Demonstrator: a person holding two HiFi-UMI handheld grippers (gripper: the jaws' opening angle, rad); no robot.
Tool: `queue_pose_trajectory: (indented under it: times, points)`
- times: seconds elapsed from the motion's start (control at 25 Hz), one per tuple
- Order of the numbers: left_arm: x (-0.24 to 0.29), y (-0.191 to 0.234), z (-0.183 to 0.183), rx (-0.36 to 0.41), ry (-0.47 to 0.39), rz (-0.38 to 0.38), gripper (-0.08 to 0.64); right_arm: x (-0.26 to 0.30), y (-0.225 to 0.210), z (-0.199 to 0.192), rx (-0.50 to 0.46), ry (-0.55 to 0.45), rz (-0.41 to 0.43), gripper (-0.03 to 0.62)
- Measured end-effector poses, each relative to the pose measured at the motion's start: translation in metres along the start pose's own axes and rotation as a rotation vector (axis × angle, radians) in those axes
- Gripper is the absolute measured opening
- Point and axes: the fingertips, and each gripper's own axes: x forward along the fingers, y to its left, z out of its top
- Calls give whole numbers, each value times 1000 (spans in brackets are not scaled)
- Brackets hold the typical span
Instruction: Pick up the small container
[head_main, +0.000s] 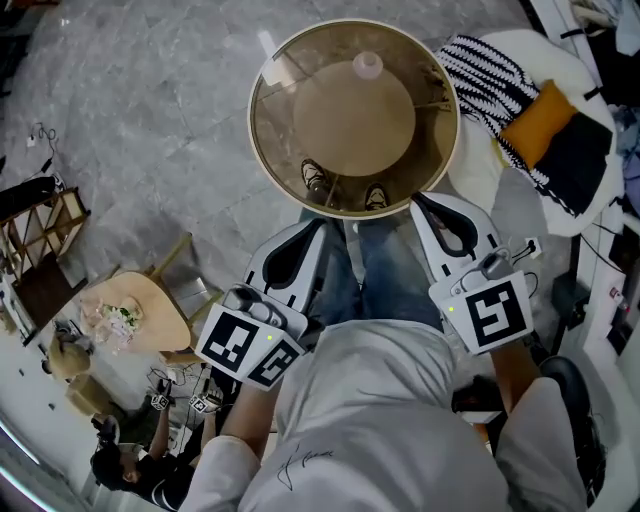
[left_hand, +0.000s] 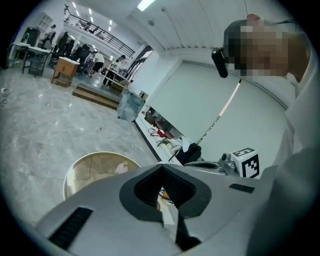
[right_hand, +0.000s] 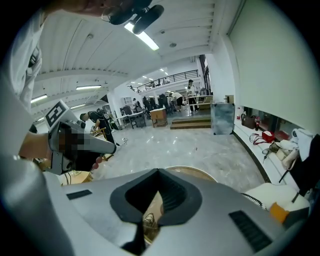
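The small container (head_main: 368, 65), a pale pinkish cup, stands on the far part of a round glass-topped table (head_main: 275, 130). In the left gripper view the small container (left_hand: 121, 168) shows on that table (left_hand: 82, 175), beyond the jaws. My left gripper (head_main: 320, 226) and right gripper (head_main: 420, 202) are held close to the body, side by side. Both point at the table's near rim and stop short of the cup. Both are shut, with nothing between their jaws. In the right gripper view, the right gripper (right_hand: 159, 171) hides the cup, and only the table's rim (right_hand: 197, 173) shows.
A white armchair (head_main: 520, 200) with a striped blanket (head_main: 485, 85) and an orange cushion (head_main: 545, 120) stands right of the table. A small wooden side table (head_main: 135, 310) and a frame (head_main: 45, 225) are at the left. The person's shoes (head_main: 316, 180) show through the glass.
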Motion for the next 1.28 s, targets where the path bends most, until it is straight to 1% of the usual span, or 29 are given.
queue_pose_trajectory:
  times: [0.08, 0.24, 0.44, 0.56, 0.68, 0.84, 0.96, 1.12, 1.28]
  points:
    - [3, 4, -4, -6, 13, -4, 17, 5, -3, -4, 7, 6, -6, 15]
    - [9, 12, -13, -21, 44, -11, 17, 15, -7, -11, 51, 15, -14, 15]
    - [20, 28, -20, -24, 71, -7, 17, 31, -17, -15, 29, -7, -3, 15]
    - [25, 40, -22, -24, 81, 0, 17, 41, -21, -22, 38, 6, -8, 15]
    - [27, 52, -21, -22, 90, 12, 17, 52, -23, -30, 77, 32, -23, 16]
    - [28, 63, -19, -26, 95, 24, 17, 66, -26, -32, 105, 25, -37, 15]
    - [33, 72, -21, -35, 102, 27, 17, 77, -30, -34, 98, 11, -37, 15]
    - [40, 78, -28, -38, 131, 12, 17, 87, -37, -42, 120, 18, -52, 15]
    - [47, 84, -39, -29, 157, 1, 17, 96, -45, -48, 128, 2, -69, 16]
